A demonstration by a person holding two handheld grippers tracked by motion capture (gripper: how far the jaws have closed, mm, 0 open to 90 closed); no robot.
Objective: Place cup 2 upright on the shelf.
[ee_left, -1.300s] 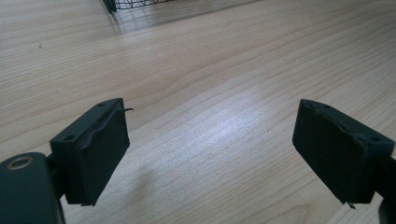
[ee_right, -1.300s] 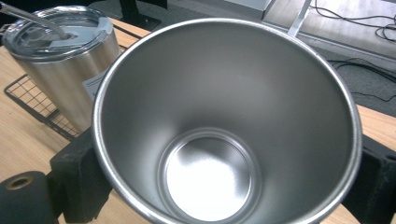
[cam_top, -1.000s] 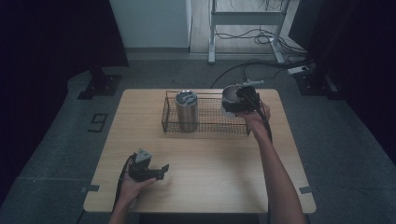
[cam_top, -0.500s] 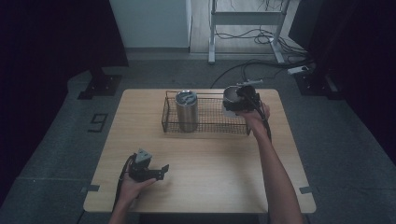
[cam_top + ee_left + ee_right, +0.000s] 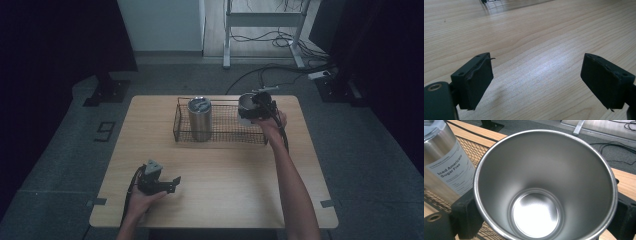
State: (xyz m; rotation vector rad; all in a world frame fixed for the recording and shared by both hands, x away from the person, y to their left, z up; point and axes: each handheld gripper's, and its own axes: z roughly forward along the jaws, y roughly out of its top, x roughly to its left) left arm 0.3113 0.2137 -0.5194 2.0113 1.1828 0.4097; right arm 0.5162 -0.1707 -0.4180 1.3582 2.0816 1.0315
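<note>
You had two steel tumblers and one wire basket (image 5: 220, 131) on the wooden table (image 5: 225, 185): a labelled tumbler (image 5: 199, 118) upright in the basket's left half, and an empty, open tumbler (image 5: 544, 187) clamped between your right gripper (image 5: 261, 106) jaws at the basket's right end. Nothing blocked that end. Your left gripper (image 5: 536, 82) rested low over bare wood, jaws apart, holding nothing.

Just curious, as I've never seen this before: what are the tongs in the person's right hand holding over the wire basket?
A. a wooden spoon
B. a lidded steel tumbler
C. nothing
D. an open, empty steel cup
D: the right tongs clasp an open, empty shiny steel cup from both sides.
</note>
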